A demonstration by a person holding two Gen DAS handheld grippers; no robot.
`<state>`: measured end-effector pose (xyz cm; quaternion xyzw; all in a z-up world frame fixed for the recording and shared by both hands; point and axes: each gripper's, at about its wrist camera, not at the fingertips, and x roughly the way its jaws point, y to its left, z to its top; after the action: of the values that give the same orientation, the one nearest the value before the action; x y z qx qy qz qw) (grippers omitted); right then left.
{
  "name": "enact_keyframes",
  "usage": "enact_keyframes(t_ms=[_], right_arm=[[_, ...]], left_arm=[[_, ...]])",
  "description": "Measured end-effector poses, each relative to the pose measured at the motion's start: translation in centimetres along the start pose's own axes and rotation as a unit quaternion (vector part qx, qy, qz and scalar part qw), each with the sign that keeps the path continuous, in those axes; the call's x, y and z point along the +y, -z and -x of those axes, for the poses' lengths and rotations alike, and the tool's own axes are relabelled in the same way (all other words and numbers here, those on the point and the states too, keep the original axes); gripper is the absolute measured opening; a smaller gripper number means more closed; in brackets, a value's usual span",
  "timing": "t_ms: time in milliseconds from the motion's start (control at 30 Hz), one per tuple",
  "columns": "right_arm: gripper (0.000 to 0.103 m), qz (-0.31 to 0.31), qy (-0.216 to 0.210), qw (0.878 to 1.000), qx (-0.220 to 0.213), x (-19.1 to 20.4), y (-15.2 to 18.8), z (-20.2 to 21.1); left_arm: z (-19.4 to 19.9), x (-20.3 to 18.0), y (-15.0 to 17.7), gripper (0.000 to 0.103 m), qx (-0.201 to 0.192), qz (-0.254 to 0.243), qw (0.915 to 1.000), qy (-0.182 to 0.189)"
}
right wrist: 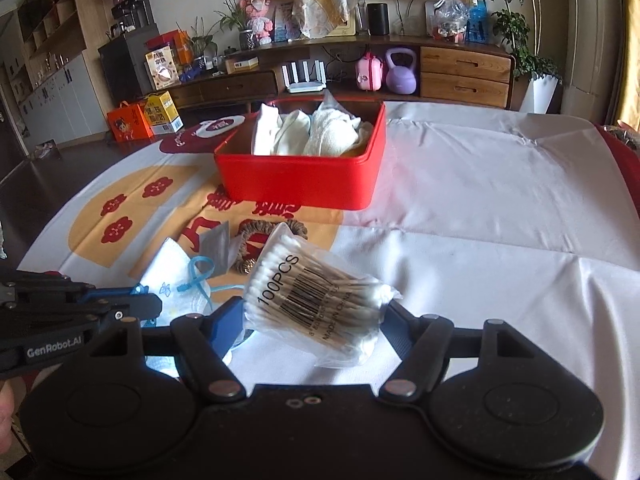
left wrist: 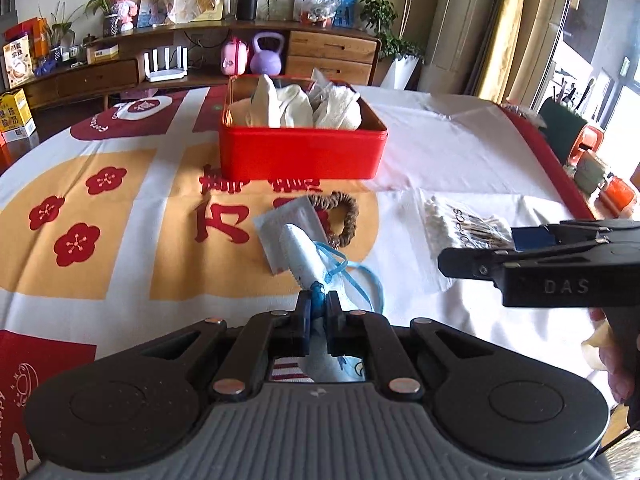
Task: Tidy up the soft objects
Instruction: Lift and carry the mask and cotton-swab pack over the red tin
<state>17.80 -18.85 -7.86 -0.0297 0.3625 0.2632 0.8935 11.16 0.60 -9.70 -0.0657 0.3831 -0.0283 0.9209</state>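
Red tin (left wrist: 302, 156) at 12 o'clock holds cloths; left gripper (left wrist: 319, 312) clamps face mask (left wrist: 304, 254), right gripper (right wrist: 316, 316) clamps cotton-swab bag (right wrist: 308, 300); scrunchie (left wrist: 344, 216) remains.

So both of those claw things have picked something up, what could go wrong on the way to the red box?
The left gripper pinches only one edge of the face mask, so the mask could slip free or its dangling blue loops could snag. The right gripper holds the slippery bag of cotton swabs, which might slide out. The red box is already full of white cloths, so things may tumble off.
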Motion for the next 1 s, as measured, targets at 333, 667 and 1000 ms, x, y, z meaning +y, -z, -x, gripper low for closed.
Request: enact_keyframes(t_ms=[333,667,1000], right_arm=[[0.072,0.005,-0.004,1.0,-0.027,0.8,-1.7,3.4],[0.072,0.001,-0.009,0.999,-0.043,0.6,-4.3,5.2],[0.072,0.023,-0.009,0.998,-0.063,1.0,-7.6,6.1]], left_arm=[[2.4,-0.5,-2.8,0.007,-0.027,-0.005,0.9996,0.004],[4.6,-1.3,-6.7,0.007,-0.055,-0.039,0.9975,0.019],[5.5,-1.0,-10.7,0.007,-0.082,-0.052,0.995,0.023]])
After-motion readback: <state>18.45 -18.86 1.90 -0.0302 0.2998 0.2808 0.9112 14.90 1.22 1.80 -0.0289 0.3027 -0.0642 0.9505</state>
